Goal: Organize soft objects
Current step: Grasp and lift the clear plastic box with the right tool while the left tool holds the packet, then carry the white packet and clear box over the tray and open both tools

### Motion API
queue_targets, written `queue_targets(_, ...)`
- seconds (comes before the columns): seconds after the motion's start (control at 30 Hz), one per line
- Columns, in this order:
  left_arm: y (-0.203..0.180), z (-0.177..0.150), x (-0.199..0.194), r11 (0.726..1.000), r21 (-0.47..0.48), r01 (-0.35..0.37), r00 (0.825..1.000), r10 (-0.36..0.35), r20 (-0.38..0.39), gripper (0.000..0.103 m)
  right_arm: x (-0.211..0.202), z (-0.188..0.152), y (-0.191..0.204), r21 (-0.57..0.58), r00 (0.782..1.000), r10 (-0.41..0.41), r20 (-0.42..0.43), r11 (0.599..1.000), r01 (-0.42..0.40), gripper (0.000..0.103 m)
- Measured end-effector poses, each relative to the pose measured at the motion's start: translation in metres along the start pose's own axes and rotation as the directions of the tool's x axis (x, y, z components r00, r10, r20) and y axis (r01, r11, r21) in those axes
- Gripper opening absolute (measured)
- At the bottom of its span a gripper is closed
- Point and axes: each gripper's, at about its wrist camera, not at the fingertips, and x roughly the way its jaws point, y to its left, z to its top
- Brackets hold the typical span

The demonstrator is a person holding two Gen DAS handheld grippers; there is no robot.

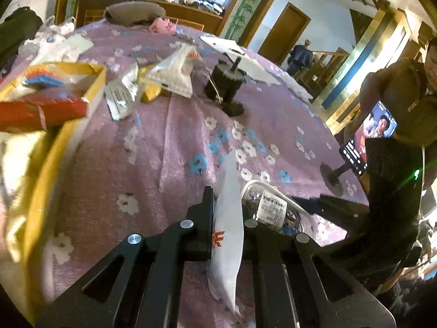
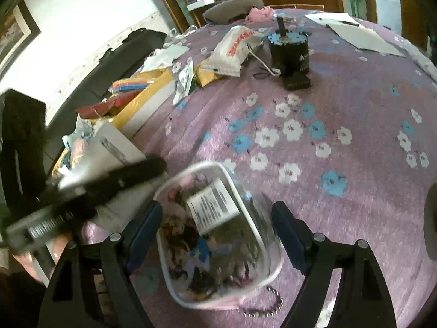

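Note:
My left gripper (image 1: 228, 210) is shut on a flat white packet with orange print (image 1: 226, 232), held on edge above the purple flowered cloth (image 1: 169, 147). It shows blurred at the left of the right wrist view (image 2: 90, 194). My right gripper (image 2: 217, 218) is open, its blue-padded fingers on either side of a clear plastic tub with a white rim and a label (image 2: 218, 235), which holds dark soft items. The tub also shows in the left wrist view (image 1: 270, 207), just right of the packet.
A yellow box (image 1: 68, 104) with red and blue packs stands at the left. A white bag with orange letters (image 2: 235, 46), small packets (image 2: 185, 82) and a black cylinder device with a cable (image 2: 289, 49) lie farther back. A phone on a stand (image 1: 366, 139) is at the right.

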Motion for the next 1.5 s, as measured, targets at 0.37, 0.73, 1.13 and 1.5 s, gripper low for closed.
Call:
queue_targets(0.37, 0.007, -0.006, -0.044, 0.999, -0.042, 0.015, 0.999, -0.013, 0.046, 0.006, -0.001, -0.013, 0.012, -0.008, 0.999, -0.032, 0.007, 0.999, 0.032, 0.083)
queue_targets(0.73, 0.072, 0.000, -0.137, 0.968, -0.246, -0.054, 0.988, 0.087, 0.126, 0.006, -0.026, 0.008, 0.053, -0.035, 0.994, 0.004, 0.106, 0.999, 0.000, 0.081)
queue_targets(1.13, 0.174, 0.043, -0.149, 0.907, -0.394, -0.147, 0.965, 0.220, 0.145, 0.006, 0.042, 0.134, 0.166, -0.259, 0.969, 0.241, 0.055, 0.941, -0.219, 0.081)
queue_targets(1.5, 0.207, 0.040, -0.121, 0.908, -0.405, -0.104, 0.980, 0.164, 0.115, 0.028, 0.097, 0.139, 0.178, -0.236, 0.960, 0.278, -0.040, 0.931, -0.279, 0.083)
